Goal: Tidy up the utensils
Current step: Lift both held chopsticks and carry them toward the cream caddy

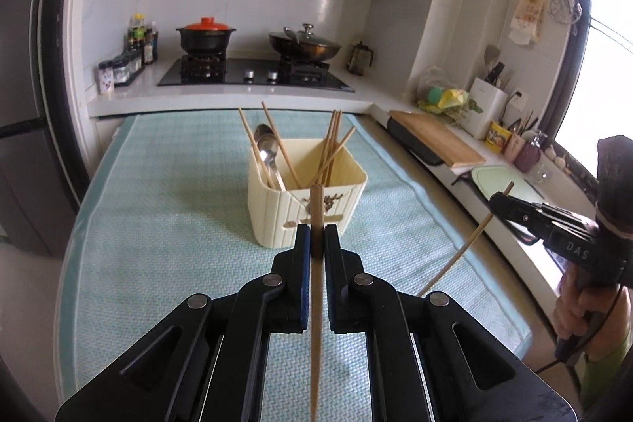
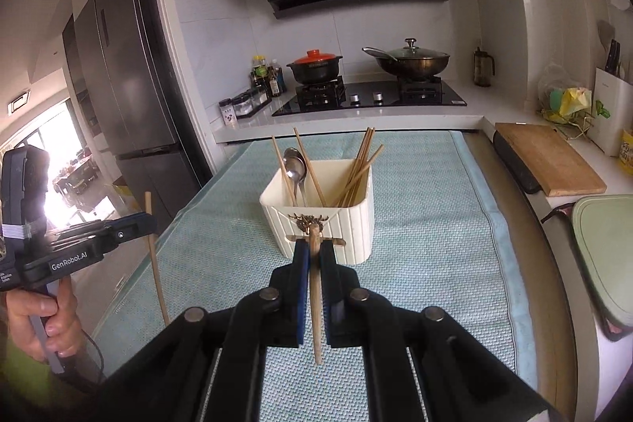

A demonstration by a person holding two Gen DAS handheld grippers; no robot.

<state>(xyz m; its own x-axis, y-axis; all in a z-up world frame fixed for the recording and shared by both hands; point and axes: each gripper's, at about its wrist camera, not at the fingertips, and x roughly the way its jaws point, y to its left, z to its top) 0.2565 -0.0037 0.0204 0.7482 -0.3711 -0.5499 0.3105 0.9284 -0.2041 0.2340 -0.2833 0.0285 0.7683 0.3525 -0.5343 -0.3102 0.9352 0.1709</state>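
- Chopsticks are the concern: one (image 1: 316,279) is clamped in the left gripper (image 1: 316,236), running bottom centre to mid-frame in the left view; another (image 2: 315,287) is clamped in the right gripper (image 2: 315,255), at centre of the right view.
- Both sets of jaws are pressed together on their sticks, with no gap visible beside the wood.
- Holder (image 1: 306,200) stands at centre of both views on the teal mat (image 1: 158,192) covering the bench, already crowded with chopsticks and spoons (image 1: 267,149).
- Risk: a stick tip could strike the leaning sticks or the rim and skid out, since the opening is cluttered.
- Risk: the thin, smooth wood could pivot in the pads, so its tip may miss the opening.
- Risk: both grippers reaching in together could collide, or nudge the light holder over.
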